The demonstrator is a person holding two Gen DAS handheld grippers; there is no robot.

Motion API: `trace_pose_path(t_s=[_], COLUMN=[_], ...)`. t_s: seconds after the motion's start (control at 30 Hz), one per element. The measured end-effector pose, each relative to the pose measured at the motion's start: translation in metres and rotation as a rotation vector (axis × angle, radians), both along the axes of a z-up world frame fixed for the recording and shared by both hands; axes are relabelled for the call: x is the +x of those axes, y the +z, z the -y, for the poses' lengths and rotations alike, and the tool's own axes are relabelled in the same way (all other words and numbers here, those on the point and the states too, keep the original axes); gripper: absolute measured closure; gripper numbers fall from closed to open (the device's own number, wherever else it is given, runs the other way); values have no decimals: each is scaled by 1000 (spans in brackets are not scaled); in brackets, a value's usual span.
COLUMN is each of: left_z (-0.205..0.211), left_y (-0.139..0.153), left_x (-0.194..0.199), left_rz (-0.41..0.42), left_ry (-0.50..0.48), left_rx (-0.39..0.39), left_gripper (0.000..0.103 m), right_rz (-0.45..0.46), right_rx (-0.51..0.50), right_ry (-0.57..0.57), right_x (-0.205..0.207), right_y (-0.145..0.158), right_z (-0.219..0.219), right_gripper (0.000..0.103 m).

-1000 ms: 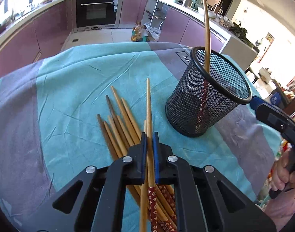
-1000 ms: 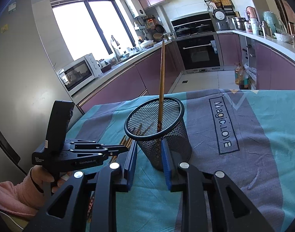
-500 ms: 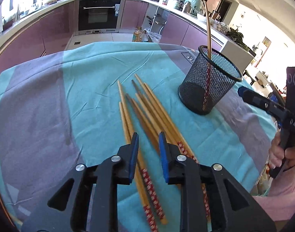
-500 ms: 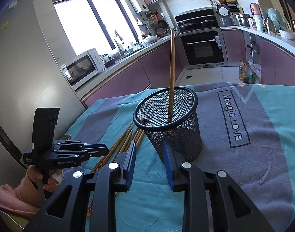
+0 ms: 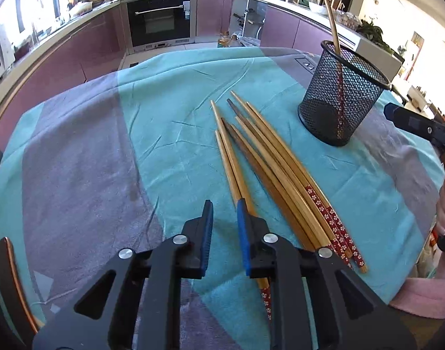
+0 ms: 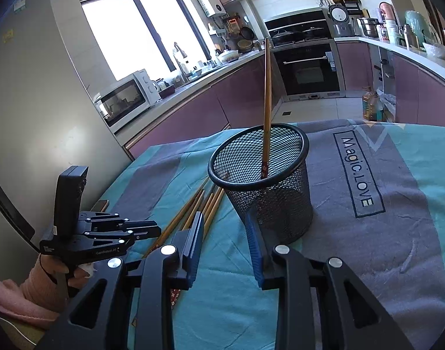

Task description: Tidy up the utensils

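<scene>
Several wooden chopsticks [image 5: 269, 160] with red flowered ends lie side by side on the teal and grey tablecloth [image 5: 135, 134]; they also show in the right wrist view [image 6: 193, 210]. A black mesh cup [image 5: 339, 99] stands upright to their right with one chopstick [image 5: 332, 20] standing in it; the cup also shows in the right wrist view [image 6: 266, 180]. My left gripper [image 5: 224, 204] is open and empty, low over the near ends of the leftmost chopsticks. My right gripper [image 6: 224, 218] is open and empty, just in front of the cup.
The cloth-covered table's edge runs close on the right in the left wrist view [image 5: 427, 233]. Kitchen counters, an oven [image 5: 159, 20] and a microwave [image 6: 126, 99] stand beyond the table. A chair back [image 5: 9, 277] shows at the lower left.
My left gripper let go of the chopstick it was shut on, opened, and drew back and left over the pile. My right gripper moved slightly closer to the cup.
</scene>
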State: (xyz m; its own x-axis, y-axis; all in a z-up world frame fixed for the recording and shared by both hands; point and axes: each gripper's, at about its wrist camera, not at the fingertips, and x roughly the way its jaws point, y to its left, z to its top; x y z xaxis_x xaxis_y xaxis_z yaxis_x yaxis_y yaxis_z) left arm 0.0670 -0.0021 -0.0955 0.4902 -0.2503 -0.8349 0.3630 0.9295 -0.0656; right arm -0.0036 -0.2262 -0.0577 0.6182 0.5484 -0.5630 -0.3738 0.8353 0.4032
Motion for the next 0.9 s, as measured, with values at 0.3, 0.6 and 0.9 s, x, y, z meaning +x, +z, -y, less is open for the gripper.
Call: trace_pose_path(t_s=[0.3,0.6,0.9], left_z=[12,0,0], left_y=[0,-3,-7], left_x=[-3,-2,-4], left_rz=[13,-19,-28], left_ry=[-36,-19,-19], left_rx=[40,-14,24], left_gripper=[80,82,89], right_rz=[-16,-71,-115], right_rx=[0,-63,-201], right_ry=[26,128,119], right_x=[-2,-1,14], right_y=[-5,-27,-43], right_z=[-9,-52,-83], right_gripper=[75,74,70])
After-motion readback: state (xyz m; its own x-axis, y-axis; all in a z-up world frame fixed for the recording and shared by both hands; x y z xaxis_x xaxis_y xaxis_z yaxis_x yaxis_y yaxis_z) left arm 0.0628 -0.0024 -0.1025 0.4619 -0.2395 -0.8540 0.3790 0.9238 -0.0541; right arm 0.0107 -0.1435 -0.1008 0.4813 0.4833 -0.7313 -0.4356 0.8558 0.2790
